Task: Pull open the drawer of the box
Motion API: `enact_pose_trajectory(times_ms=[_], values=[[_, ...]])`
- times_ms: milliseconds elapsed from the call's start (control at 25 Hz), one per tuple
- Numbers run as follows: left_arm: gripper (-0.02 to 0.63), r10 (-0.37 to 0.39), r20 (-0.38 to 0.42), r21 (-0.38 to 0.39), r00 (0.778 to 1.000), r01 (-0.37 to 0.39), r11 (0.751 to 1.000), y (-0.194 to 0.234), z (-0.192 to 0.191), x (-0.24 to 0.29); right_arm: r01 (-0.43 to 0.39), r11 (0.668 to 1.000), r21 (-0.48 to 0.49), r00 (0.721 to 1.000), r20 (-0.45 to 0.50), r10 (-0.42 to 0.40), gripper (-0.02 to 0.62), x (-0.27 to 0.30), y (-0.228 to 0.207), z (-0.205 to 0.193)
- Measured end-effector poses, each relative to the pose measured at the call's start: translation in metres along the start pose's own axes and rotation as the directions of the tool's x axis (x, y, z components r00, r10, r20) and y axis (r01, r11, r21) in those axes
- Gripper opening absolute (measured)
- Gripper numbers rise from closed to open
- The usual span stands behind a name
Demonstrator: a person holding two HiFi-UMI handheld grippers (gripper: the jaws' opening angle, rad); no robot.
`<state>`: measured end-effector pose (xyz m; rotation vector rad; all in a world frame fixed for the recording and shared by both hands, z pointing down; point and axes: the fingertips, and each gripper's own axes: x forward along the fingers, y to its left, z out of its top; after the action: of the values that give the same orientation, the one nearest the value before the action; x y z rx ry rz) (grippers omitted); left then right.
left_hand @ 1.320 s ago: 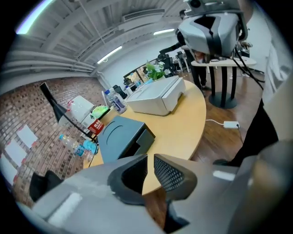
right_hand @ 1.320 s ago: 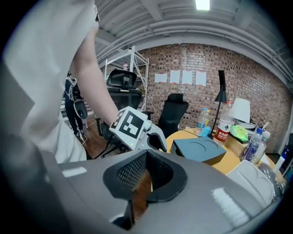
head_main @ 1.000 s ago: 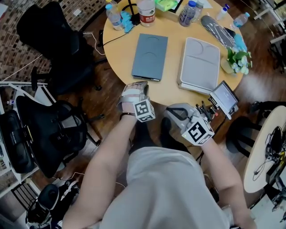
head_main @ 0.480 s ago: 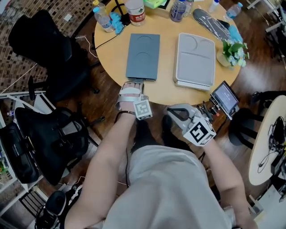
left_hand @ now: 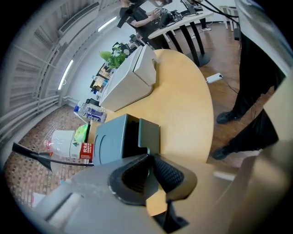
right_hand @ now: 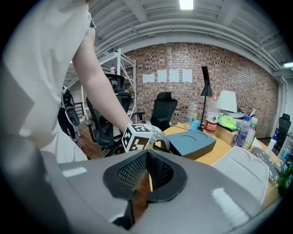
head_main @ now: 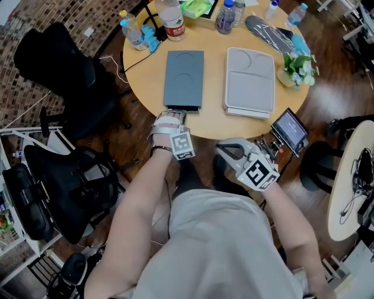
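A dark grey-blue box (head_main: 184, 76) lies on the round wooden table (head_main: 213, 125), and its drawer front (head_main: 181, 109) faces me. In the left gripper view the drawer front (left_hand: 149, 131) stands a little out from the box body (left_hand: 107, 139), with a dark gap between them. My left gripper (head_main: 175, 114) is at that front edge. Its jaws (left_hand: 149, 156) have just been closing, and their tips pinch the small tab at the bottom of the drawer front. My right gripper (head_main: 225, 149) hangs off the table's near edge, and its jaws (right_hand: 147, 159) are shut on nothing.
A light grey box (head_main: 250, 82) lies to the right of the dark one. Bottles (head_main: 169, 17), a potted plant (head_main: 298, 69) and other clutter line the far rim. A small screen (head_main: 290, 128) is fixed at the table's near right edge. Black chairs (head_main: 58, 64) stand at the left.
The head view has shifted, so the table sits lower and further left in the picture. The left gripper stays at the dark box's front edge with a slight roll. The right gripper has barely moved.
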<state>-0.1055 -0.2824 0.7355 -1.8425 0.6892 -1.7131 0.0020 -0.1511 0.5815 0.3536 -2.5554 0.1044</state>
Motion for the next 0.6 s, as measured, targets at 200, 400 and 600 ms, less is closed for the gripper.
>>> enact_pose_trajectory(times_ms=[200, 400, 600], values=[[0.040, -0.032, -0.002, -0.009, 0.999, 0.032, 0.999, -0.020, 0.002, -0.018, -0.012, 1.000, -0.009, 1.000, 0.008, 0.012, 0.006, -0.003, 0.004, 0.000], [0.038, -0.063, -0.005, -0.007, 0.998, 0.063, 0.998, -0.043, 0.001, -0.037, -0.037, 0.999, -0.030, 0.999, 0.009, 0.037, 0.006, -0.006, 0.015, -0.002], [0.038, -0.088, -0.023, -0.016, 0.996, 0.088, 0.996, -0.063, -0.001, -0.055, -0.061, 0.998, -0.023, 0.998, 0.016, 0.062, 0.006, -0.011, 0.023, -0.010]])
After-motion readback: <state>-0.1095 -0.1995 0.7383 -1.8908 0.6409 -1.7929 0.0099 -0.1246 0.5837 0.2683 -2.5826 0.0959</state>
